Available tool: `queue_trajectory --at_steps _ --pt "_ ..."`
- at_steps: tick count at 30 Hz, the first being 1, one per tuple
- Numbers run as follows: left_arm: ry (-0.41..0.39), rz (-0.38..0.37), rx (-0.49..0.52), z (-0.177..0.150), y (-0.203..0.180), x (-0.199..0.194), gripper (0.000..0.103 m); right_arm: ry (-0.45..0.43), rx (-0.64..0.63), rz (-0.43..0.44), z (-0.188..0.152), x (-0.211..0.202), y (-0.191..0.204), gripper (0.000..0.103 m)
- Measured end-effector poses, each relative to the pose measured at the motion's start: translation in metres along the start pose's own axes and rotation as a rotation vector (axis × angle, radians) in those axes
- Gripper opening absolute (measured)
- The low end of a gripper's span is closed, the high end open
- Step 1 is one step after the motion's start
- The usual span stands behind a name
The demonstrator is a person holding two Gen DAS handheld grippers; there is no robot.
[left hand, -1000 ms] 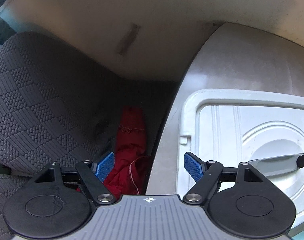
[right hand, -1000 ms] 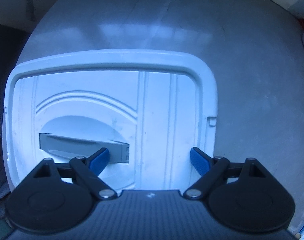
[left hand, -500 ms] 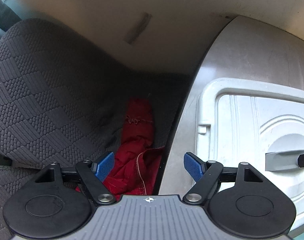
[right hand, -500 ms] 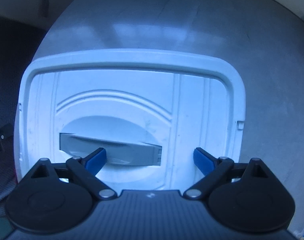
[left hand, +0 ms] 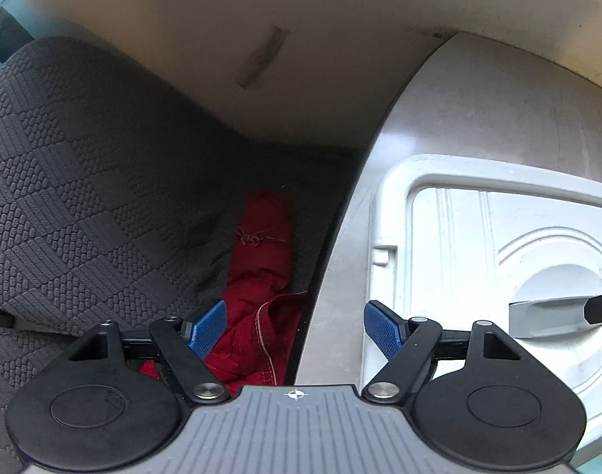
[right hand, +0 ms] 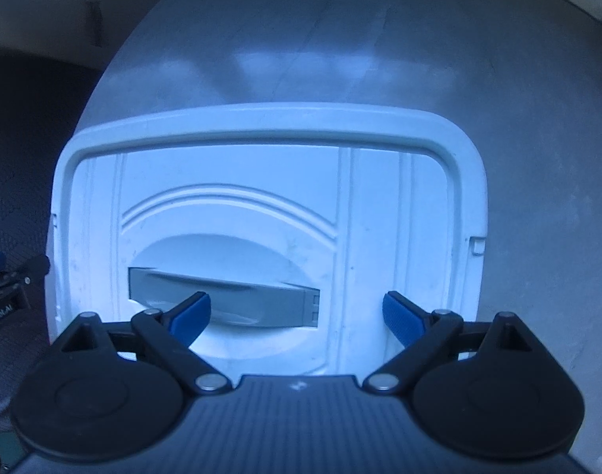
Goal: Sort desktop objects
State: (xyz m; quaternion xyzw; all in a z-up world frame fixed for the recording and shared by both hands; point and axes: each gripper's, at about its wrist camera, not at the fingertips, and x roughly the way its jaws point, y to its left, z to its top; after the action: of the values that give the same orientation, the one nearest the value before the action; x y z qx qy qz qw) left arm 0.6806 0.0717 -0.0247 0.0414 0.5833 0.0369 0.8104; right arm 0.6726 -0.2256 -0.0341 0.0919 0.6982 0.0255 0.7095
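A white plastic box lid [right hand: 380,205] with a grey handle [right hand: 237,300] lies on the round grey table [right hand: 340,59]. My right gripper [right hand: 297,316] hovers open just above the lid, its left finger over the handle and nothing between the pads. In the left wrist view the same lid [left hand: 478,237] fills the right side, and its grey handle [left hand: 546,312] shows at the far right. My left gripper [left hand: 295,328] is open and empty, straddling the table's left edge [left hand: 340,237], with a red cloth [left hand: 261,276] below it.
A dark grey textured seat [left hand: 83,197] stands left of the table, with the red cloth wedged between seat and table. A beige wall [left hand: 301,39] runs behind. The left gripper's body [right hand: 8,288] shows at the left edge of the right wrist view.
The right gripper has moved left, so the lid now sits centred and the handle lies between its fingers' line. The left gripper drifted left off the lid toward the seat.
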Motion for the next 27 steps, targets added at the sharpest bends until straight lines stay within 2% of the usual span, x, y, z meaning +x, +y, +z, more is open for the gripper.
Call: queue_trajectory --at_steps 8,12,18,21,27 --pt "-0.002 -0.024 -0.004 0.000 0.001 -0.014 0.078 0.019 -0.027 0.054 0.003 -0.007 -0.008 0.094" --pt "-0.010 -0.052 -0.020 -0.001 0.002 -0.020 0.078 0.034 -0.029 0.049 0.003 -0.012 -0.017 0.092" --pt "-0.019 -0.052 -0.023 0.000 0.005 -0.029 0.078 0.038 -0.011 0.009 0.008 -0.012 -0.015 0.091" --pt "-0.017 -0.049 -0.027 -0.002 -0.009 -0.016 0.078 0.040 -0.010 -0.002 0.007 -0.006 -0.012 0.091" --pt "-0.008 -0.039 -0.022 -0.003 -0.014 -0.019 0.078 0.030 -0.021 -0.035 0.006 0.005 0.004 0.092"
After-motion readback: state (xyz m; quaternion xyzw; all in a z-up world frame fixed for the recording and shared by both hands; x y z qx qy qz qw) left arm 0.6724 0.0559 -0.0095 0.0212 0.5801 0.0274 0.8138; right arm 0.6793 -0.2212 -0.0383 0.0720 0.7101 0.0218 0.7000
